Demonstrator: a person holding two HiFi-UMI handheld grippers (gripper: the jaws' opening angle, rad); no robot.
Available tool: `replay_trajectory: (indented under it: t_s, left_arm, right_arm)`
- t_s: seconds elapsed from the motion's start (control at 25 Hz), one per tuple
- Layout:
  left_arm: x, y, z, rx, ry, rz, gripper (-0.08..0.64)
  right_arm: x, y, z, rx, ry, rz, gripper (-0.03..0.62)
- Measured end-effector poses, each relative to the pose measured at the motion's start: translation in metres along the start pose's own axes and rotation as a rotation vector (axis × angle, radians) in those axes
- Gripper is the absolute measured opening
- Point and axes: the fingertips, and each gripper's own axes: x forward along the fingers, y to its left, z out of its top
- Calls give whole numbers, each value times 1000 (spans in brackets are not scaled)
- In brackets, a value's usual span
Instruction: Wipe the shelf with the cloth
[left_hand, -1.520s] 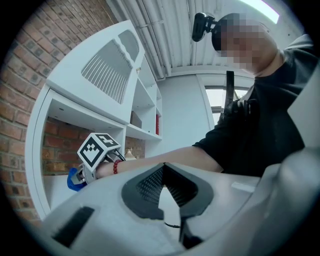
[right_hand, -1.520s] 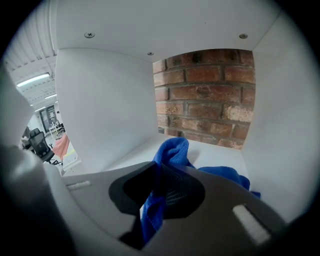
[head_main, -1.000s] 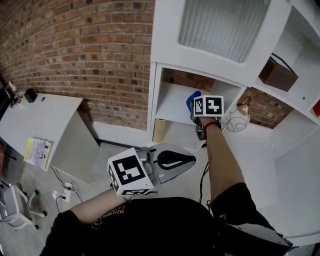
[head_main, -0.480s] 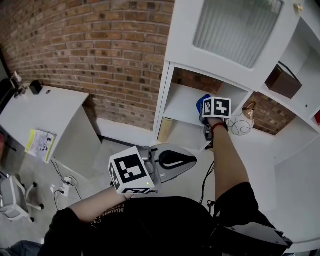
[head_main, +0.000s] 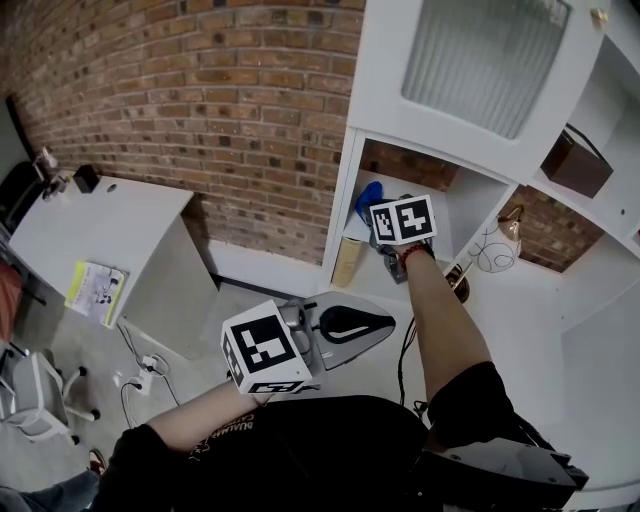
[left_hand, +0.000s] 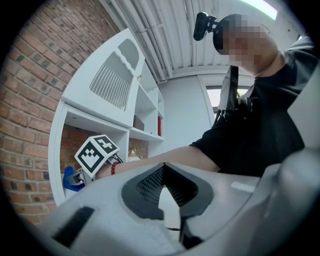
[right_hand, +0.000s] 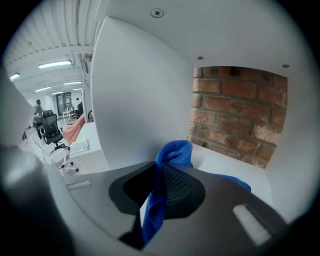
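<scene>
The right gripper (right_hand: 159, 167) pinches a crumpled blue cloth (right_hand: 175, 151) on the white shelf board (right_hand: 227, 161) (by its left wall (right_hand: 135, 105)); the left gripper (left_hand: 163, 166) is closed, empty

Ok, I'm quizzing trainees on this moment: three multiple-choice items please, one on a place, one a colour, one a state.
1. Where is the cloth? A on the desk; B in the shelf compartment; C on the floor.
2. Its colour? A red; B blue; C white.
3. The left gripper's jaws are: A together, empty; B on the cloth; C wide apart.
Answers: 1 B, the right gripper holds it inside the compartment. 2 B, plainly blue. 3 A, tips meet with nothing between.
</scene>
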Motion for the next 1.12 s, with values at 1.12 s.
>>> replay_trajectory:
  t_s: [1.12]
  left_arm:
    - [5,-3,1,-3,-3,5,0]
  right_arm:
    - [-6,-8,-16,-73,88,-70,40]
